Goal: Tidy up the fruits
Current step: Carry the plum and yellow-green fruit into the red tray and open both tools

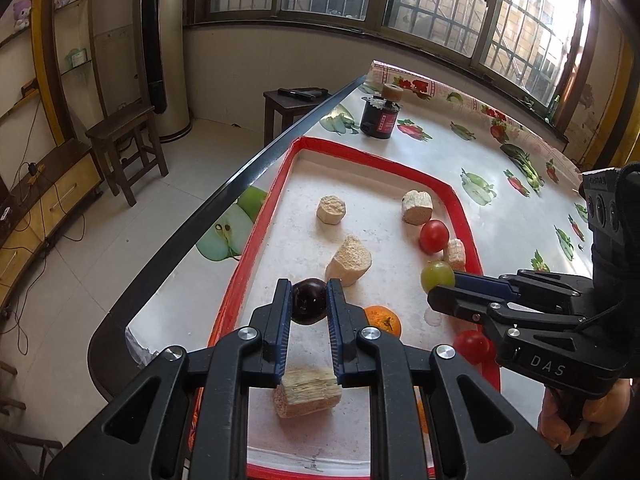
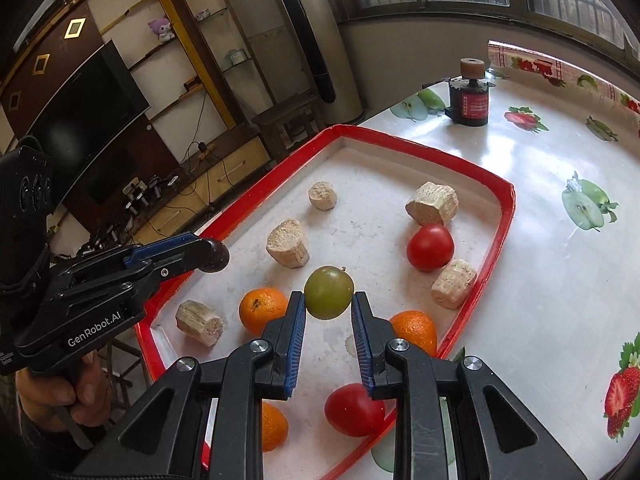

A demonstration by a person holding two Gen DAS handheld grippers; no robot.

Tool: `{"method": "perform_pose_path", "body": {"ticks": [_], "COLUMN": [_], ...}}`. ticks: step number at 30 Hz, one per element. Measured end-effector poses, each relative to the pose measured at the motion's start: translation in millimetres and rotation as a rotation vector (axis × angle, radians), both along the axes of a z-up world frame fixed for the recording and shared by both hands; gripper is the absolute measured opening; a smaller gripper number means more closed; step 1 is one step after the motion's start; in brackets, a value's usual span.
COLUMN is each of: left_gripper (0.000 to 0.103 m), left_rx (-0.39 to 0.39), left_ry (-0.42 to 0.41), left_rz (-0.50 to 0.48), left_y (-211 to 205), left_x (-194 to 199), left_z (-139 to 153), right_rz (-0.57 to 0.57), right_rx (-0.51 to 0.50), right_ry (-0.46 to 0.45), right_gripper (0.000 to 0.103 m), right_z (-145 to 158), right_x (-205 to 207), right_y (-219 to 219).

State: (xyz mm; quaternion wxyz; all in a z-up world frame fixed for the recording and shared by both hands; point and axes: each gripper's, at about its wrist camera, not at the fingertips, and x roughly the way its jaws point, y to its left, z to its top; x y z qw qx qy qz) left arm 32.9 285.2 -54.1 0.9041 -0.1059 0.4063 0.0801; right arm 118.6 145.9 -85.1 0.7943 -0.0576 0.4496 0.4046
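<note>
L fingers (image 1: 307,300) clamped on the dark plum (image 1: 308,301), R fingers (image 2: 329,304) clamped on the green fruit (image 2: 329,292); both fruits round, carried above the red tray (image 2: 502,236) on the worktop (image 2: 560,280). We're side by side, R nearer the tray's right rim.

The left gripper (image 1: 307,300) points steeply down, its two blue-padded fingers (image 1: 280,320) clamped on a dark plum (image 1: 307,301) held at the tips. The right gripper (image 2: 329,300) tilts down at much the same angle, its fingers (image 2: 295,332) pressed against the sides of a green fruit (image 2: 329,293). The two grippers sit side by side, near each other but apart. A bare hand (image 2: 60,396) wraps the left gripper's handle from below, and another hand (image 1: 588,412) grasps the right handle.
</note>
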Motion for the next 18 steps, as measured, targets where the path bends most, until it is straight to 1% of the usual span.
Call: {"method": "perform_pose_path", "body": {"ticks": [11, 18], "left_gripper": [0.015, 0.017], "left_rx": [-0.001, -0.007], "left_ry": [0.055, 0.060], "left_rz": [-0.003, 0.004], "left_y": [-1.1, 0.3], "left_x": [7.5, 5.6], "left_z": [-17.8, -17.8], "right_rz": [0.024, 0.030], "right_rx": [-0.045, -0.063], "right_ry": [0.020, 0.015], "right_gripper": [0.024, 0.027], "right_z": [-15.6, -19.3], "right_x": [6.0, 5.4], "right_y": [13.6, 17.4]}}
